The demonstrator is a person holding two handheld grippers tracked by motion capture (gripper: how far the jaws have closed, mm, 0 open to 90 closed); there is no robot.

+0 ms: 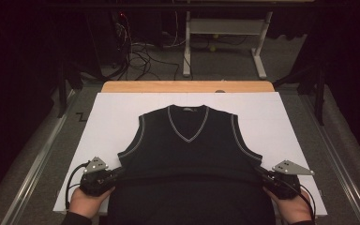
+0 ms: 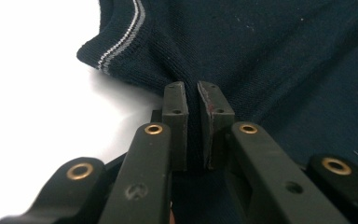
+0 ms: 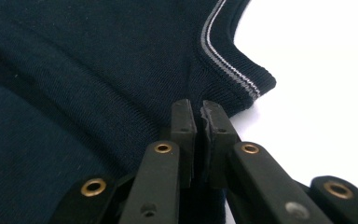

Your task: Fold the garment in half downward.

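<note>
- Left gripper (image 1: pixel 117 172): jaws pinched together on the side edge of the dark navy knitted sleeveless V-neck vest (image 1: pixel 187 140), just below the left armhole with its grey stripe trim (image 2: pixel 121 44).
- Vest lies front-up on the white sheet (image 1: pixel 112 112) covering the wooden table (image 1: pixel 187 86), neck away from the person; lower part looks folded up over the body, fold line running straight between both grippers.
- Right gripper (image 1: pixel 258 172): clamped likewise on the opposite side edge, just under the right armhole (image 3: pixel 235 70).
- Progress, my read: first fold is in hand, hem end carried towards the chest. Left to do: lay it down, release, then any further folds.
</note>
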